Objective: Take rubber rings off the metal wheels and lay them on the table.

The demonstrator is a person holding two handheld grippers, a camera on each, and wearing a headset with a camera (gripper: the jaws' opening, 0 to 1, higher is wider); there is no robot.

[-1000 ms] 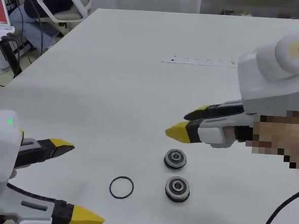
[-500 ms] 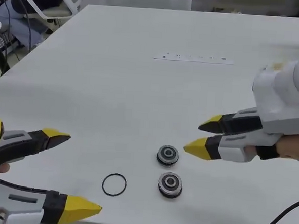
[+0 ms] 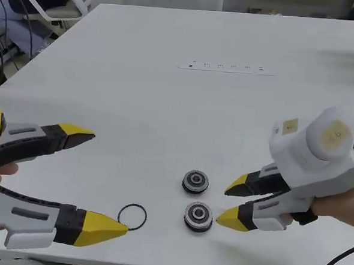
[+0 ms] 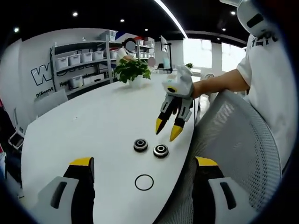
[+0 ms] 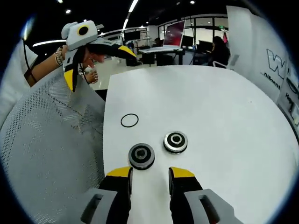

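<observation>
— Where is the loose thin black rubber ring [image 3: 132, 216] to be found?
— It is laid flat on the white table [image 3: 166, 108], just beside the lower yellow tip of the left gripper [image 3: 109, 182], whose jaws are spread wide with nothing held.
— And the nearer dark-rimmed round metal wheel [image 3: 198, 216] and the farther dark-rimmed round metal wheel [image 3: 195, 181]?
— They are set close together, right of the ring. The right gripper [image 3: 224, 202] is pointed at them, jaws parted narrowly and empty, the tips stopped just short of both.
</observation>
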